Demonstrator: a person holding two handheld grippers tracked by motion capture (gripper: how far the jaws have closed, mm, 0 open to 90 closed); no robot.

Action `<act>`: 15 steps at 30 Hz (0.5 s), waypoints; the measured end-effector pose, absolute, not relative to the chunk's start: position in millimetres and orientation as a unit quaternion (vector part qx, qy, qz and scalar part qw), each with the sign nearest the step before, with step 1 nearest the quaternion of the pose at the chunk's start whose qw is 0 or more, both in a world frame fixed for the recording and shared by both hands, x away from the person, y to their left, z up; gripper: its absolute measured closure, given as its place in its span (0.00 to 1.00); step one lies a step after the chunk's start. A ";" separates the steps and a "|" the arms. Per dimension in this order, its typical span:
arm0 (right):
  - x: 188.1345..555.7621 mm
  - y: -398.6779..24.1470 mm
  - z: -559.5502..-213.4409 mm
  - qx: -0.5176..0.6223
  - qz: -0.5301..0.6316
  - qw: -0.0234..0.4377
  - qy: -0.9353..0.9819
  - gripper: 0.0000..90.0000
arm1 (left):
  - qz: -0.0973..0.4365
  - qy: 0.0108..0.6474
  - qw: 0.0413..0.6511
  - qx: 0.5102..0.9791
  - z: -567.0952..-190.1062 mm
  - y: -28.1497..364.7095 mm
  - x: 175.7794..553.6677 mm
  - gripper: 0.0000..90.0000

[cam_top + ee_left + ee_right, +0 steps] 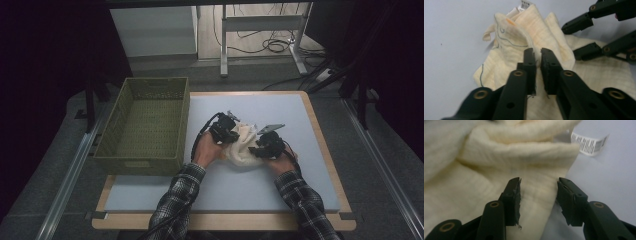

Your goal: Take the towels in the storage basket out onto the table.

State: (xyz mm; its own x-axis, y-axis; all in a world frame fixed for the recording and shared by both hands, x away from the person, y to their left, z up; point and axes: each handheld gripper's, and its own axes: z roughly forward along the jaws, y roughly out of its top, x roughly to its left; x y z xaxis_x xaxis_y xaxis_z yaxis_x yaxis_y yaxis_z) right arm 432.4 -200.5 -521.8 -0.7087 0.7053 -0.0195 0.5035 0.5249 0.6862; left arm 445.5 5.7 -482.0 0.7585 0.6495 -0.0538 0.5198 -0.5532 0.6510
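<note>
cloth [243,145]: soft, light, crumpled on counter [280,185] | left claw [537,53] I see clamped on a fold | right claw [538,185] apart, straddling edge | I judge thick folds grip best

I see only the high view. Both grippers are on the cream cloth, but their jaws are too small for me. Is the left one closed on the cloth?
Observer: Yes. In the left gripper view, the left gripper is shut, with a fold of the cream cloth pinched between its pads.
Operator: And the right one?
Observer: The right gripper has its jaws apart, with an edge of the cloth lying between them; the pads do not press it.
Operator: Any label on the cloth?
Observer: Yes, a white tag with a printed barcode sticks out at the cloth's edge onto the grey mat.
</note>
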 end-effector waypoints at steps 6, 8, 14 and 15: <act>425.7 -203.5 -520.7 0.356 0.346 0.125 0.859 0.97 | 0.114 0.339 0.344 0.868 -477.7 14.7 438.1 1.00; 422.8 -207.1 -517.7 0.354 0.340 0.128 0.862 0.97 | 0.114 0.339 0.349 0.866 -475.3 18.0 435.8 1.00; 416.3 -222.3 -511.3 0.356 0.343 0.131 0.859 0.97 | 0.103 0.361 0.392 0.840 -471.7 21.5 438.1 0.80; 415.3 -223.1 -511.9 0.357 0.339 0.131 0.860 0.96 | 0.094 0.365 0.406 0.833 -470.3 17.5 440.4 0.75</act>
